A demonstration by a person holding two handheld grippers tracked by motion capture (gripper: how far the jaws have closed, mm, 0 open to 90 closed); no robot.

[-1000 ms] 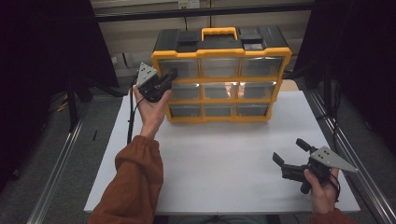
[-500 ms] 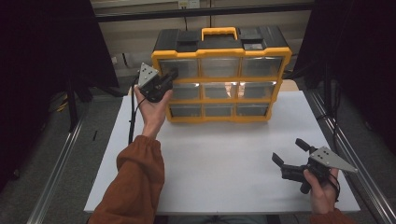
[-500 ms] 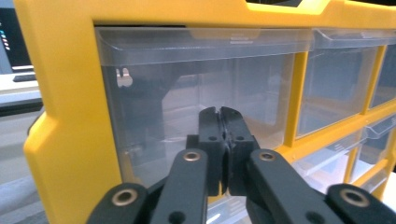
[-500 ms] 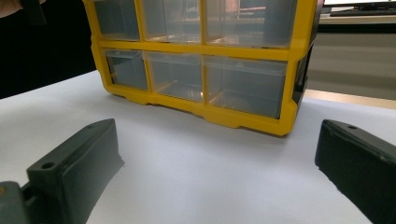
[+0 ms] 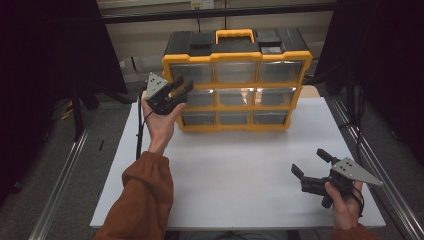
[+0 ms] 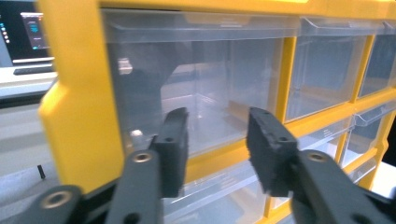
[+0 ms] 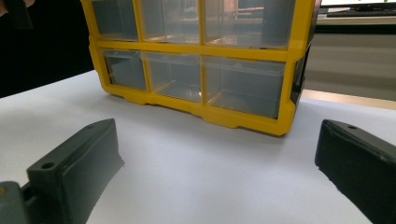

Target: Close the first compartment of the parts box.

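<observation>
There, at the far end of the white table (image 5: 240, 170), stood a yellow-framed organizer (image 5: 235, 80) with a black top, a yellow handle (image 5: 235, 35) and three rows of three clear drawers. Most drawers looked bare through their fronts; the middle-right one (image 5: 272, 96) held something pale that I could not make out. The left gripper (image 5: 181, 89) was raised by a hand in a rust-coloured sleeve (image 5: 142, 195) at the cabinet's left edge, its jaws a modest gap apart and holding nothing, pointed at the top-left drawer (image 5: 192, 72).

The left gripper view brought that drawer (image 6: 196, 88) close: see-through walls, a bare floor, a small pale nub low at its left corner, and a lit monitor (image 6: 28, 30) off beyond the frame. The left gripper (image 6: 217, 144) sat just short of the drawer front.

The right gripper (image 5: 311, 164) rested low at the near right of the table, well apart from the cabinet, jaws spread wide. From the right gripper view, the bottom-row drawers (image 7: 243, 86) showed bare floors, with table between the right gripper (image 7: 217, 161) and the frame.
</observation>
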